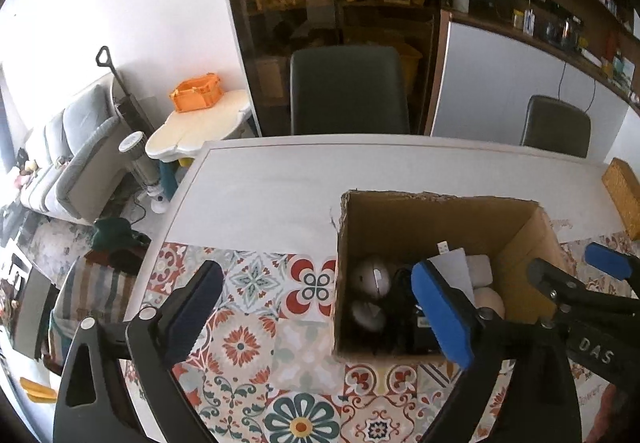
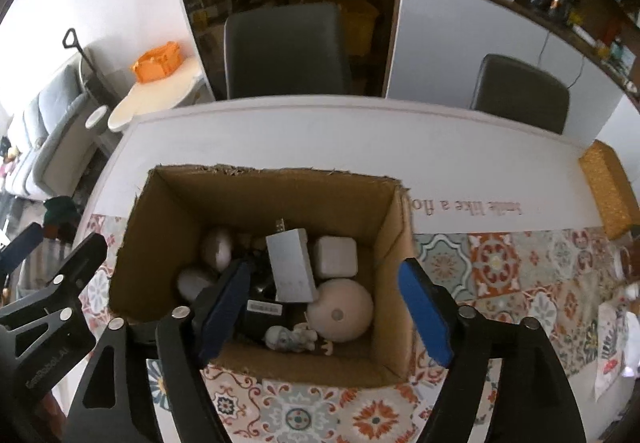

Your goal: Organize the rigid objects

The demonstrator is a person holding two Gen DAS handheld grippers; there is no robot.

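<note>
White table point(image 1: 280, 183) spread at the near side with a patterned tile-print cloth point(image 1: 248, 323), two dark chairs point(image 1: 348, 91) pushed in at the far edge. On the cloth, an open cardboard box point(image 2: 260, 199), upright, flaps torn off. Only in the left wrist view: the box's left outer wall, and a wide stretch of cloth beside it. Only in the right wrist view: straight down into the box, the whole bottom laid bare, plus upside-down lettering printed on the table past the box's right corner. Inside, seen best from the right: a round beige ball-like thing point(image 2: 340, 309) at the near right, a grey flat box point(image 2: 291, 267) leaning across the middle, a white square block point(image 2: 335, 255) behind it, two silvery egg-shaped items point(image 2: 218, 247) at the left, a black device with a label point(image 2: 262, 313) low in the middle, a small pale figurine point(image 2: 290, 338) at the near wall. From the left, the figurine hidden behind the near wall and the blue pad. Left gripper point(image 1: 316, 313) spread wide, nothing between its fingers, left finger over the cloth, right finger over the box's near edge. Right gripper point(image 2: 324, 313) parted above the box, empty, left pad over the contents, right pad at the box's right wall. A woven yellow block point(image 2: 608, 191) at the table's right end.
</note>
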